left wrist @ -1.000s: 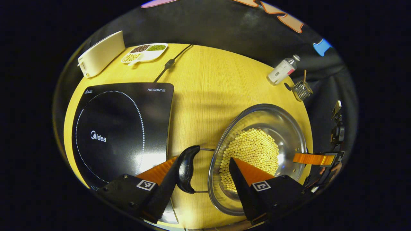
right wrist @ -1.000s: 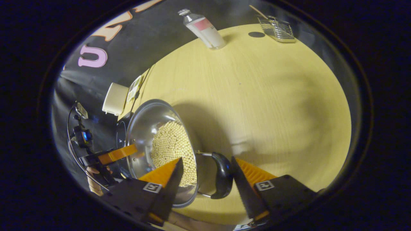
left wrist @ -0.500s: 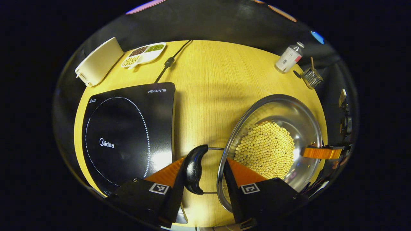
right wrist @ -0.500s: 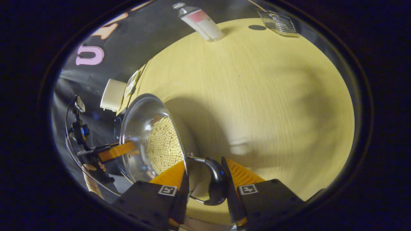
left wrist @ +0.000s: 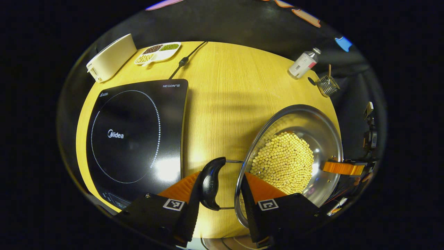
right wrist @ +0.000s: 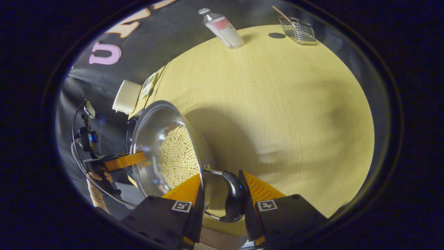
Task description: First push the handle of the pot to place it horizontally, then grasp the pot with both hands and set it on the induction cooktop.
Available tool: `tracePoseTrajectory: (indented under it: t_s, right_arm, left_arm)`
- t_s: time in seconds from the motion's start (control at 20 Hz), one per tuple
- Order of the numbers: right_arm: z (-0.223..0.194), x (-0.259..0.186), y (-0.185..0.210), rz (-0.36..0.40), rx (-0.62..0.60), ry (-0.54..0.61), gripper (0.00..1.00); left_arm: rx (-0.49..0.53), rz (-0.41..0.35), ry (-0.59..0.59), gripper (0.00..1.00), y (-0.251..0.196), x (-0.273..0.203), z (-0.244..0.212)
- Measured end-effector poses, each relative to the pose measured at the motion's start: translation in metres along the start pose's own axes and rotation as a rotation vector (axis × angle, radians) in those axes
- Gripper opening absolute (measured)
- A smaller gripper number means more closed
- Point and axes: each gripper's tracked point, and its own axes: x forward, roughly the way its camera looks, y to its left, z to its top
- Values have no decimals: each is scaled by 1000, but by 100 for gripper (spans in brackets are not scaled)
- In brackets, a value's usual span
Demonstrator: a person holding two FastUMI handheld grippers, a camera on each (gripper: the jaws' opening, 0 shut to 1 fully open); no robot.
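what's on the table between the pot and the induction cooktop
Bare wood, in the left gripper view: nothing between the pot and the induction cooktop.

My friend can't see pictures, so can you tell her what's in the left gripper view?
A steel pot full of pale beans sits on a wooden table, and the left gripper has its orange jaws closed around the pot's black handle and rim. A black induction cooktop lies to the left, unused.
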Motion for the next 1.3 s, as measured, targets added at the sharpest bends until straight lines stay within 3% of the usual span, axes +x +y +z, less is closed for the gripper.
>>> tracePoseTrajectory:
  t_s: [0.5, 0.6, 0.65, 0.95, 1.1, 1.15, 1.3]
  right_arm:
    - [-40, -17, 72, 13, -6, -22, 48]
    - [-46, -14, 97, 18, -13, -32, 48]
    - [-49, -12, 111, 21, -16, -36, 54]
    - [-70, 11, 199, 43, -18, -52, 54]
    - [-64, 27, 240, 54, -29, -96, 53]
    - [-61, 34, 252, 61, -28, -113, 48]
    - [-45, 58, 281, 72, -29, -168, 53]
  left_arm:
    - [-6, 10, -21, 62, 56, -61, -22]
    - [-3, 12, -39, 63, 79, -73, -22]
    - [2, 16, -47, 65, 92, -79, -22]
    - [12, 38, -85, 63, 182, -111, -20]
    - [15, 52, -117, 62, 224, -119, -10]
    - [16, 59, -128, 62, 238, -119, -7]
    - [12, 90, -170, 62, 276, -115, 10]
